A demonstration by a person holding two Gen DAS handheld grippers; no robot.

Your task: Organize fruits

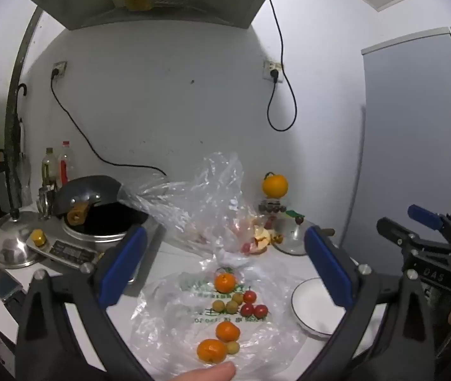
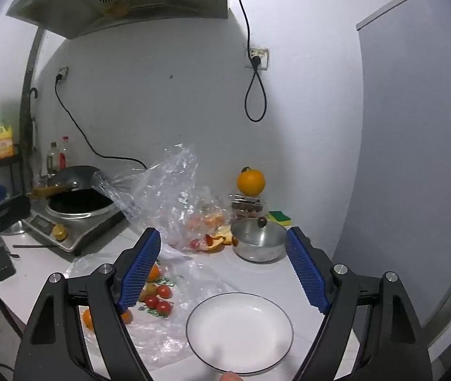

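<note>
On the flattened plastic bag at lower centre of the left wrist view lie three mandarins, red cherry tomatoes and small yellowish fruits, touching in a loose cluster. Left tool hangs above them, jaws wide, nothing held; right tool likewise spread and empty over the bare white plate just beside the bag. Judgement: take one fruit at a time, outermost mandarin first, close gently, avoid pinching film. Tabletop beyond is cluttered.
</note>
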